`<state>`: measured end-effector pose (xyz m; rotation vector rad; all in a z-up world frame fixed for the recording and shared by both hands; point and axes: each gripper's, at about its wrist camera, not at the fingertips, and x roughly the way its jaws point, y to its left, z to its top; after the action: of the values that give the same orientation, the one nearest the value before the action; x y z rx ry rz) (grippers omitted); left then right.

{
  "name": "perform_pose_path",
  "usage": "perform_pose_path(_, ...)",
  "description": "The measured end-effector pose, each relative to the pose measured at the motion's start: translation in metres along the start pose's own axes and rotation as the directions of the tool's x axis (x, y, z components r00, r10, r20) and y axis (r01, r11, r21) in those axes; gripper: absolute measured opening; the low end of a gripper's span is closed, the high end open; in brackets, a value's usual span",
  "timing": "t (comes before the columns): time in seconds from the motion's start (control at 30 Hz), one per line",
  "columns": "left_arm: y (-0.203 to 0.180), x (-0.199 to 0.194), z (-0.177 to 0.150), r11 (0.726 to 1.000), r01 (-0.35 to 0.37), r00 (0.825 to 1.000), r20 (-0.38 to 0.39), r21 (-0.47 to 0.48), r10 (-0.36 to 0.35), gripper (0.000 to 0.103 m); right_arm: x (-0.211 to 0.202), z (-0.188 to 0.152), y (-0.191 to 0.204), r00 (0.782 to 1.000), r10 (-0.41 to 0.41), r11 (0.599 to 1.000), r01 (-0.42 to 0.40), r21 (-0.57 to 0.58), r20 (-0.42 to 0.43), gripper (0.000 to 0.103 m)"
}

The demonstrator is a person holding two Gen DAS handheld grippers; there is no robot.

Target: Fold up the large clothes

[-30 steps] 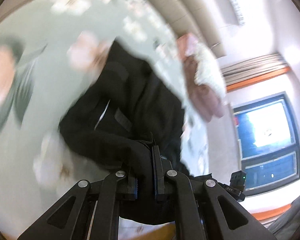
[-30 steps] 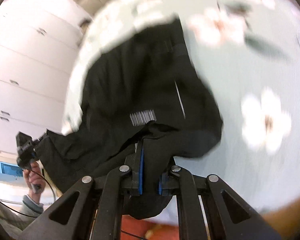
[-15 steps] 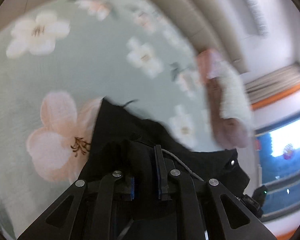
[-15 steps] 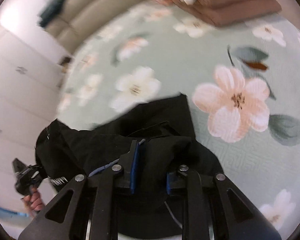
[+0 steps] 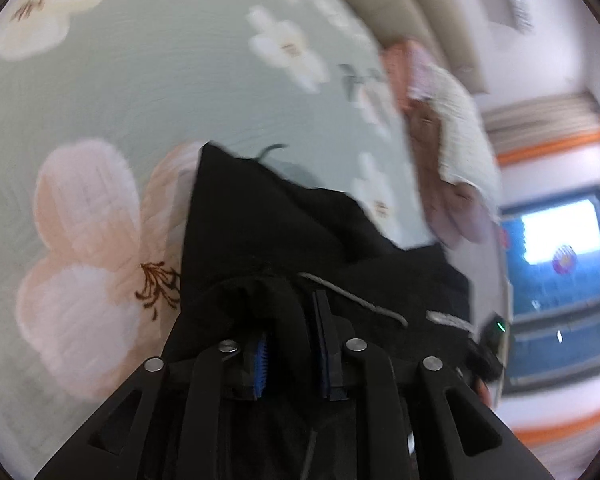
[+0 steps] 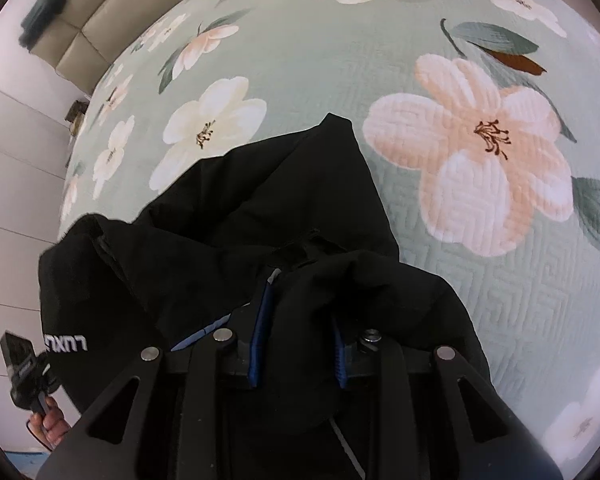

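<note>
A large black garment [image 5: 284, 232] with white lettering and a drawstring lies bunched on the pale green flowered bedspread [image 5: 100, 92]. My left gripper [image 5: 292, 344] is shut on a fold of it, with cloth bunched between the blue pads. The garment also shows in the right wrist view [image 6: 260, 232], spread toward the bedspread [image 6: 340, 60]. My right gripper [image 6: 300, 340] holds black cloth between its blue pads, its jaws a little apart around the thick fold. The far end of the garment lies flat on the bed.
A stack of folded brown and white clothes [image 5: 448, 128] lies at the far side of the bed. A beige headboard [image 6: 92, 32] and white cupboards [image 6: 12, 168] stand beyond. A window [image 5: 560, 264] is at the right.
Both grippers moved the garment forward and down onto the bed. The jaws of both have opened slightly around the cloth.
</note>
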<state>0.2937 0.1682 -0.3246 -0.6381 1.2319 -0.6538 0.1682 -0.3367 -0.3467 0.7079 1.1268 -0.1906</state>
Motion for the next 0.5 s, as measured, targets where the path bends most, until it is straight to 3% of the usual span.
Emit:
perform_pose_path(0.07,-0.004,-0.030,-0.007,0.999,0.047,0.999,0.001,0.018,-0.047,0.029,-0.009,-0.001,-0.001,1.000,0.015,1.000,-0.015,-0.008,0.005,0.031)
perform_pose_path(0.13,-0.005,-0.063,-0.013,0.997,0.065,0.995,0.076,0.041,-0.068,0.033,-0.016,-0.001,0.000,1.000,0.026,0.999,-0.026,-0.028,0.002,0.032)
perform_pose_path(0.2,-0.005,-0.093,-0.020,0.994,0.097,0.986,0.131,0.043,-0.102,0.059,-0.034,-0.002,0.002,0.999,0.051,0.997,-0.050,-0.063,0.012,0.040)
perform_pose_path(0.23,-0.003,-0.108,-0.024,0.993,0.113,0.979,0.165,0.034,-0.117,0.064,-0.045,-0.004,0.003,0.998,0.058,0.996,-0.056,-0.076,0.021,0.047)
perform_pose_path(0.3,-0.004,-0.126,-0.029,0.996,0.072,0.973,0.218,0.049,-0.081,0.069,-0.071,-0.009,0.005,0.995,0.087,0.990,-0.082,-0.113,0.040,0.059)
perform_pose_path(0.37,-0.007,-0.122,-0.029,0.998,-0.005,0.978,0.208,0.068,-0.010,0.069,-0.097,-0.017,0.009,0.993,0.095,0.982,-0.081,-0.170,0.075,0.073)
perform_pose_path(0.5,-0.008,-0.083,-0.014,0.996,-0.062,0.985,0.168,0.070,0.049,0.069,-0.116,-0.024,0.016,0.991,0.005,0.954,0.035,-0.297,0.132,0.082)
